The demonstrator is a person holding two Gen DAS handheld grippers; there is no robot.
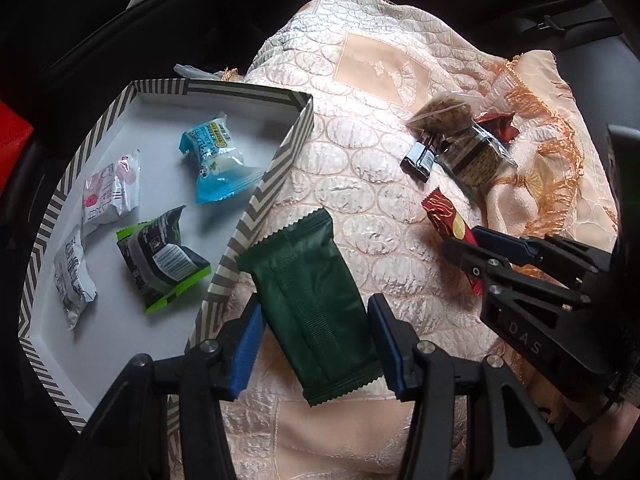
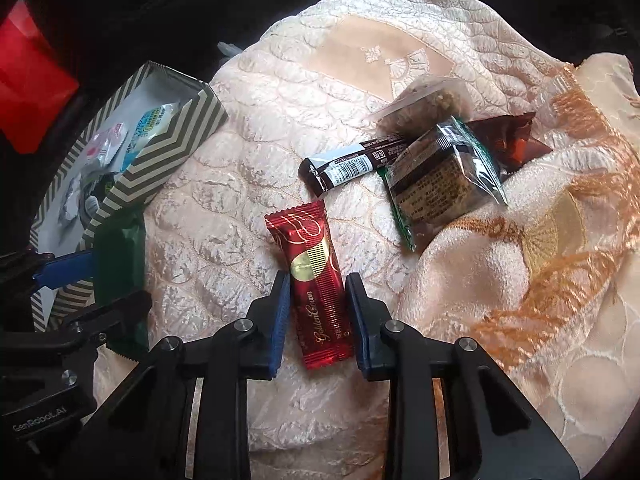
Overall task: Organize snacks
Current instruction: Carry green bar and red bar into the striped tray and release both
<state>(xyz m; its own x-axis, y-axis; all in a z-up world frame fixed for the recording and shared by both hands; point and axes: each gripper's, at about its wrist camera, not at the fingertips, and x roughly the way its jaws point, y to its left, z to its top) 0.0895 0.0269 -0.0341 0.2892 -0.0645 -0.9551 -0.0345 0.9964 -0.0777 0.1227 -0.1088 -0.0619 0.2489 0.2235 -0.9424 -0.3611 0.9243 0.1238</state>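
At far left, a shallow cardboard tray with grey-and-white zigzag walls (image 1: 276, 160) holds four small wrapped snacks, among them a blue-and-white packet (image 1: 218, 160) and a black-and-green packet (image 1: 164, 258). Beside its right wall, the left gripper (image 1: 316, 336) clasps a dark green foil snack pack (image 1: 312, 300) above the cream embossed cloth (image 1: 360, 152). Further right, the right gripper (image 2: 318, 304) pinches a red foil wafer bar (image 2: 316, 280) lying on the cloth, with a heap of wrapped snacks (image 2: 432, 184) beyond.

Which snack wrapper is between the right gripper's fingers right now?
The red Golden Crown bar, lying apart from the heaped snacks upper right.
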